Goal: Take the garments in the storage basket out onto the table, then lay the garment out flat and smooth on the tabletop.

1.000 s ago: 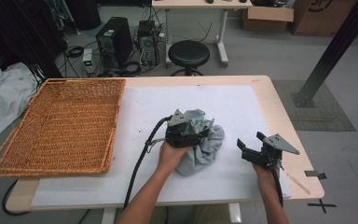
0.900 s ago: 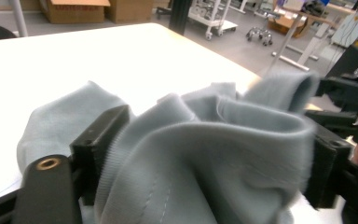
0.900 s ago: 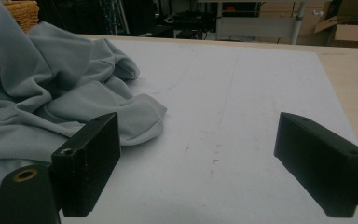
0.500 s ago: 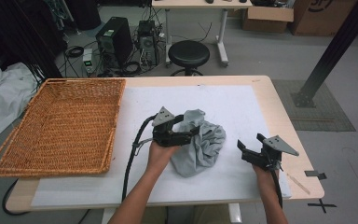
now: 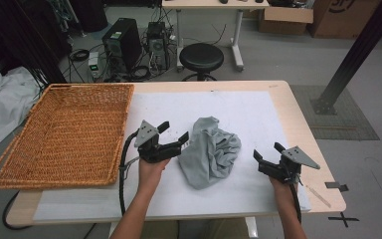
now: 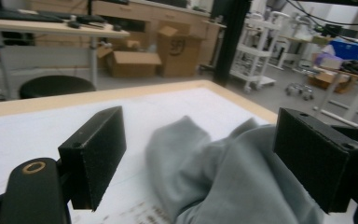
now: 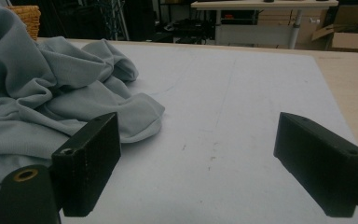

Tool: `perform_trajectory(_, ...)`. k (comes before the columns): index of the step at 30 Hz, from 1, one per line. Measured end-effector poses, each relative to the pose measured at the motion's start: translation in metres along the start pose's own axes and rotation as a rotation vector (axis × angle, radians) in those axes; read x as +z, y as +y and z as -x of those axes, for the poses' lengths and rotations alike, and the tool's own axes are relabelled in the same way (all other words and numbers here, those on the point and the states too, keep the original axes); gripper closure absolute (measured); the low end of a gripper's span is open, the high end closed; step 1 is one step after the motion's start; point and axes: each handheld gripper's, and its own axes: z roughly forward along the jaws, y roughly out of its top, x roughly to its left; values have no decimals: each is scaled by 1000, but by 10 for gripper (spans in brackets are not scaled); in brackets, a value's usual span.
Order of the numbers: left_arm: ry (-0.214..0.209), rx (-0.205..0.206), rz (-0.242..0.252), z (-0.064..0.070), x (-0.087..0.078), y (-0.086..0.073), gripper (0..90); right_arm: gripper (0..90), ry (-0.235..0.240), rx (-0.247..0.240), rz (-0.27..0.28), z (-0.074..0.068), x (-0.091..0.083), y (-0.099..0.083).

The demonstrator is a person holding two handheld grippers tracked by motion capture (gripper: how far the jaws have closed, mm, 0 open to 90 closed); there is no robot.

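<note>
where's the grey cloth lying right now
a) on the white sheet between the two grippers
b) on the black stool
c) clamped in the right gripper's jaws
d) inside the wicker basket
a: the grey cloth lies crumpled on the white sheet, with the left gripper and right gripper open on either side.

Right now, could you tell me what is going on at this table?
A person holds a gripper in each hand beside a crumpled grey cloth on the white mat. The left gripper is open at the cloth's edge; the right gripper is open, apart from it. A wicker basket sits at the left.
</note>
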Motion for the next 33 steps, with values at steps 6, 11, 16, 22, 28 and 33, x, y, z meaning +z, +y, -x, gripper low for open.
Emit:
perform_trajectory(6,44,4,-26,-5,-6,-6,184,144,1,4,4,0,0,0)
perform_trajectory(11,49,13,-42,-7,-6,-10,185,144,4,5,10,0,-1,0)
perform_trajectory(16,58,-2,-45,-8,-6,-12,186,143,5,0,15,0,-1,-1)
perform_trajectory(22,51,2,-55,-5,-8,-12,186,144,5,3,9,0,-1,0)
perform_trajectory(28,46,-27,-51,-6,-7,-12,185,144,11,1,7,1,-1,0)
perform_trajectory(33,53,-43,-61,-7,-6,-11,164,146,33,-5,7,1,-1,2)
